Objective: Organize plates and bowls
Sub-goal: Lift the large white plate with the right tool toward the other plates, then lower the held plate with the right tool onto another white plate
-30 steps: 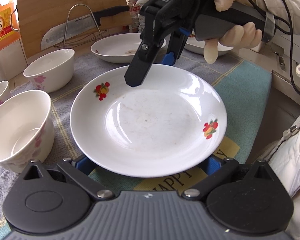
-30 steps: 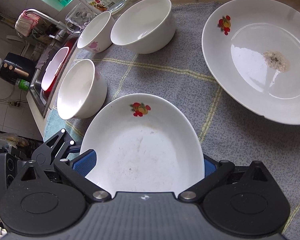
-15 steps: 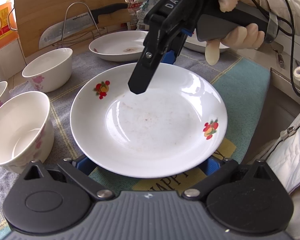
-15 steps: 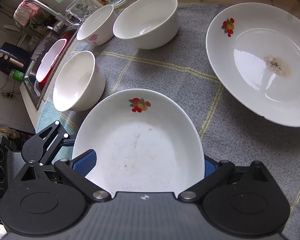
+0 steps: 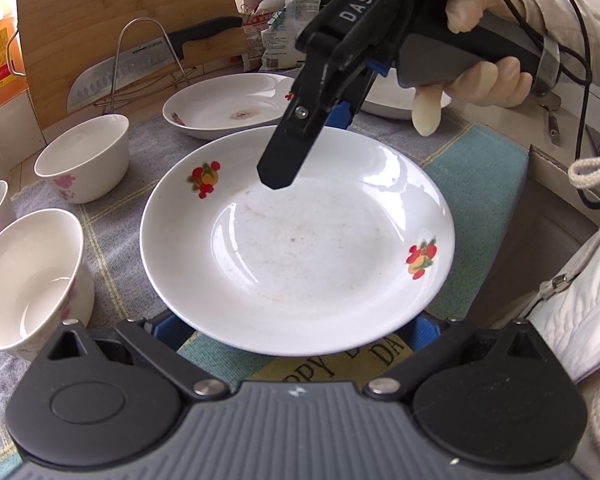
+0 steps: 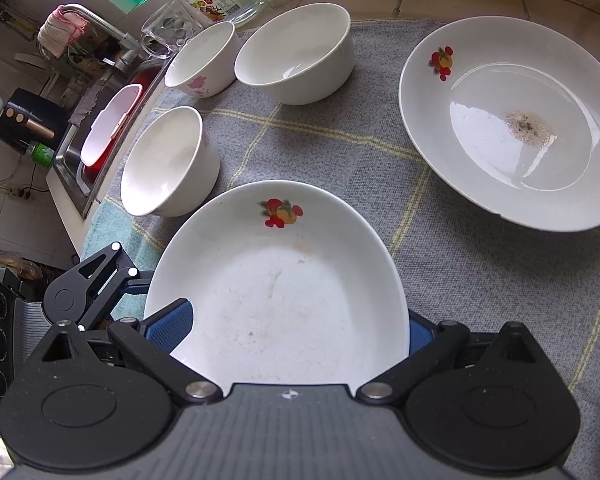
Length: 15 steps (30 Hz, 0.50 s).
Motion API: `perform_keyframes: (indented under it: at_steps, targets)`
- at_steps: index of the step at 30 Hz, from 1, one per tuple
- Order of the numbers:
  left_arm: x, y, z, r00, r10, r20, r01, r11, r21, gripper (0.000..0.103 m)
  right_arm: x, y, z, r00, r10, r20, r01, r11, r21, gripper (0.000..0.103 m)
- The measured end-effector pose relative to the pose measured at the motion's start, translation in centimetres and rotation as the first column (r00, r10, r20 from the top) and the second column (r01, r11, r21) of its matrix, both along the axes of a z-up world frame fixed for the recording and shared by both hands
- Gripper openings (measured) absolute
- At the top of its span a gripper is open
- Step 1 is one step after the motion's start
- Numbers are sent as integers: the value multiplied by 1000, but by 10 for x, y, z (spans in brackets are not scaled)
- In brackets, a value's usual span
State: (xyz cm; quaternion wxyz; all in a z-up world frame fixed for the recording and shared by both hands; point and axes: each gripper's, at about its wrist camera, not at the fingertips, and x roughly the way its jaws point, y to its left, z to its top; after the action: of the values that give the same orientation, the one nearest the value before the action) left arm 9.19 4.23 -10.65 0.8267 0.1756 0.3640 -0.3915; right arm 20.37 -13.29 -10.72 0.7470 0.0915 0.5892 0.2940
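A white plate [image 5: 300, 248] with red fruit prints is held a little above the grey checked cloth [image 5: 148, 140]. My left gripper [image 5: 296, 332] is shut on its near rim, blue pads on either side. From the upper right my right gripper [image 5: 312, 148] grips the far rim, one black finger over the plate's inside. In the right wrist view the same plate [image 6: 284, 300] fills the space between my right gripper's [image 6: 288, 328] pads, and the left gripper [image 6: 96, 280] shows at its left edge. A second, stained plate [image 6: 512, 120] lies flat on the cloth.
Three white bowls [image 6: 296, 52] [image 6: 204, 56] [image 6: 168, 160] stand on the cloth left of the plates. A third plate [image 5: 384, 100] lies behind the right gripper. A cleaver on a wire rack [image 5: 100, 80], a cutting board [image 5: 120, 0] and the sink [image 6: 100, 132] border the cloth.
The plate stays fixed between both grippers while the bowls and the stained plate shift slightly in both views. Both grippers keep their hold.
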Motion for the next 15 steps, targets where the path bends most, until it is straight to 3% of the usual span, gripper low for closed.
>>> perform_keyframes:
  at_steps: [15]
  targets:
    - [-6,-37,16,999,-51,18,51,999,14,102,-19,-39,13,998,-48,38,48,999,4,103]
